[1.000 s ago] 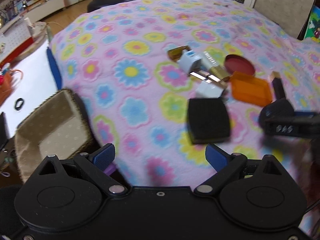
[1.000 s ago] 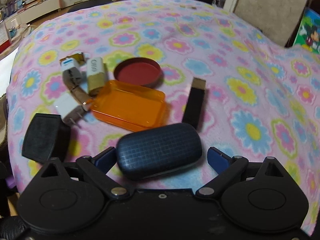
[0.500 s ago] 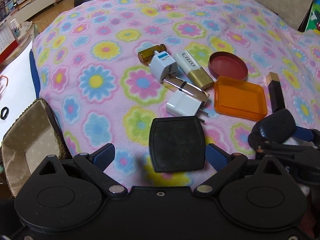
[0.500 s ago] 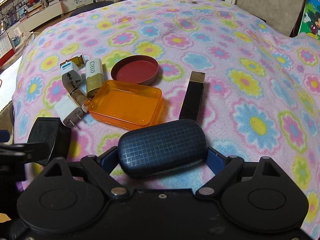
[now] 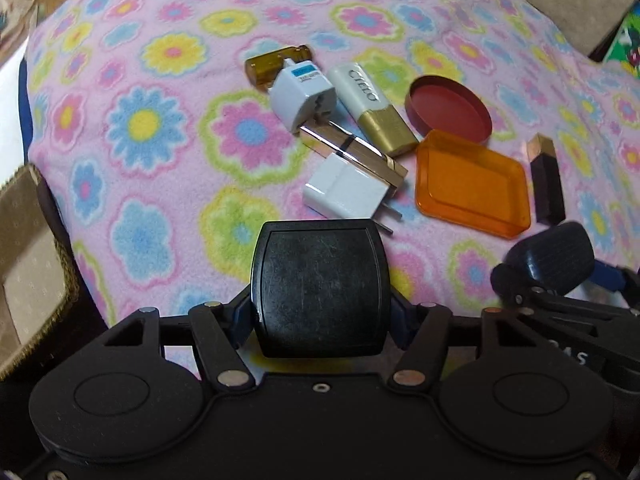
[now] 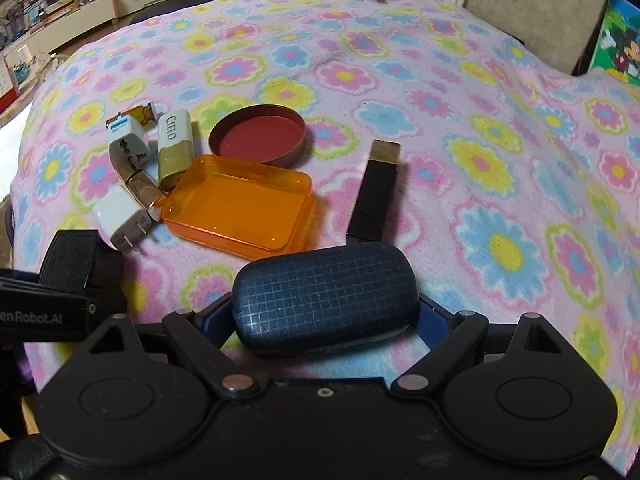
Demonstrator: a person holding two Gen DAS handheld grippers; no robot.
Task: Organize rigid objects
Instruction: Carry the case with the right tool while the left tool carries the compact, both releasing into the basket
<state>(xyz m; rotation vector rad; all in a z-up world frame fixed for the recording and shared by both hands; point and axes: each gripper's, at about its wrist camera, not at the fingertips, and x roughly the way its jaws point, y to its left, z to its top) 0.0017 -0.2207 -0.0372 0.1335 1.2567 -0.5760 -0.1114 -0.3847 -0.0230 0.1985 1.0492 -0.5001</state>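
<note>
1. Your left tongs [image 5: 320,312] are closed in on the black square case [image 5: 320,288], with a finger against each of its sides; it seems to rest on the flowered blanket [image 5: 160,128], though the underside is hidden.
2. Your right tongs [image 6: 326,320] are clamped on the dark blue grid-patterned case [image 6: 325,296], gripped across its length.
3. Beyond both cases, the rest lie clustered on the blanket: orange tray [image 6: 240,204], round red lid [image 6: 260,140], white charger plug [image 5: 346,192], travel adapter [image 5: 302,96] and white-and-gold tube [image 5: 372,108].
4. The black stick with a gold end [image 6: 376,188] lies just right of the orange tray.
5. A tan basket [image 5: 28,260] sits off the blanket's left edge.
</note>
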